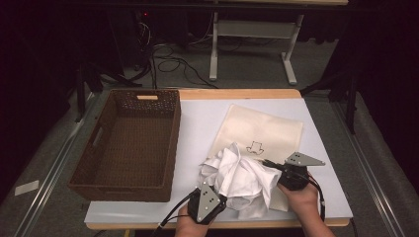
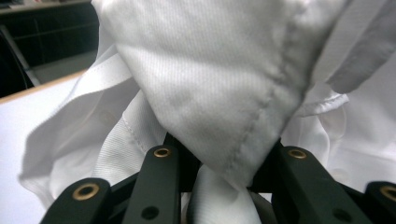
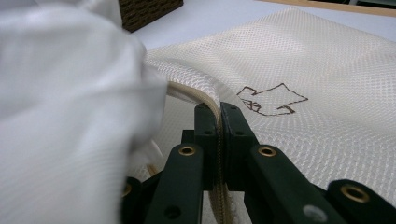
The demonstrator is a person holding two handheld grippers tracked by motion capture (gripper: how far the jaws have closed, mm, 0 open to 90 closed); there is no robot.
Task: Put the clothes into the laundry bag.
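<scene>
My right claw is pressed together on the zipped rim of the cream mesh laundry bag with a small brown drawing, holding that edge lifted off the table at the lower right of the high view. My left claw, at the bottom centre of the high view, pinches a fold of the crumpled white cloth garment; its jaws stand part-way apart with the fabric bunched between them. The garment lies heaped at the bag's near edge, between my two claws. The brown woven rectangular basket sits to the left, well apart from the heap. A bare white strip of table lies between basket and bag; the table's front edge runs just under my hands.
</scene>
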